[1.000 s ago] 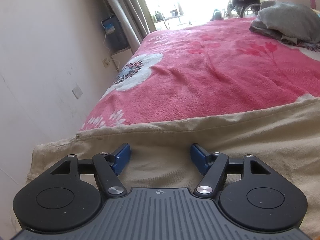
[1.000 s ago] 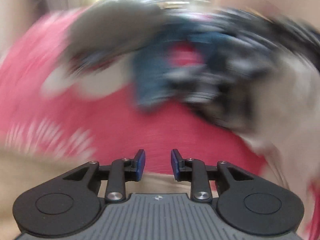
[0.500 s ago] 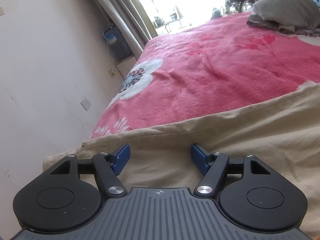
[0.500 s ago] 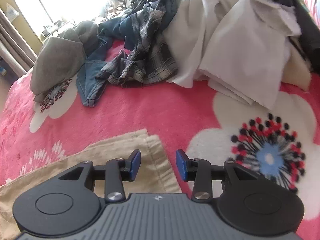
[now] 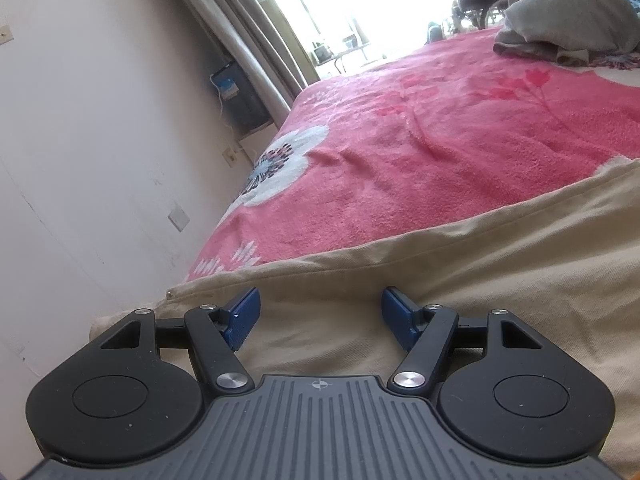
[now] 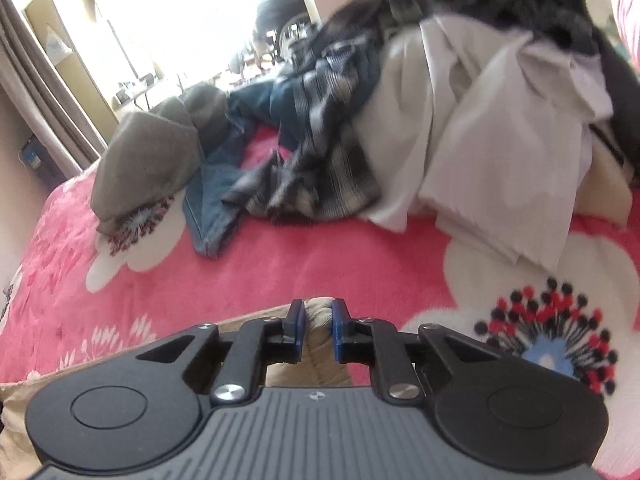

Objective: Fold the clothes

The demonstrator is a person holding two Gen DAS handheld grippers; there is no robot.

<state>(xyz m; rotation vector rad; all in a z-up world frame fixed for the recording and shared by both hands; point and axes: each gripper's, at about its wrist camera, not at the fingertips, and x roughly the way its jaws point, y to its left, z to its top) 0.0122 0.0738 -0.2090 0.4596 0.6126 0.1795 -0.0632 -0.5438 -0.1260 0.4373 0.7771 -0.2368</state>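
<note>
Right gripper (image 6: 319, 330) jaws, just closing, pinch tan garment (image 6: 320, 340) corner shallowly; may slip. Left gripper (image 5: 319, 318) jaws spread, hem at 12 o'clock ungripped.

— Taking the blanket (image 6: 320, 264) as our landmark, what do we find on it?
— The trousers (image 5: 460, 300) lie along its near edge; the heap of clothes (image 6: 460, 120) sits at its far right.
— And to its left?
— The wall (image 5: 80, 160), with the curtain (image 5: 248, 40) behind the far corner.
</note>
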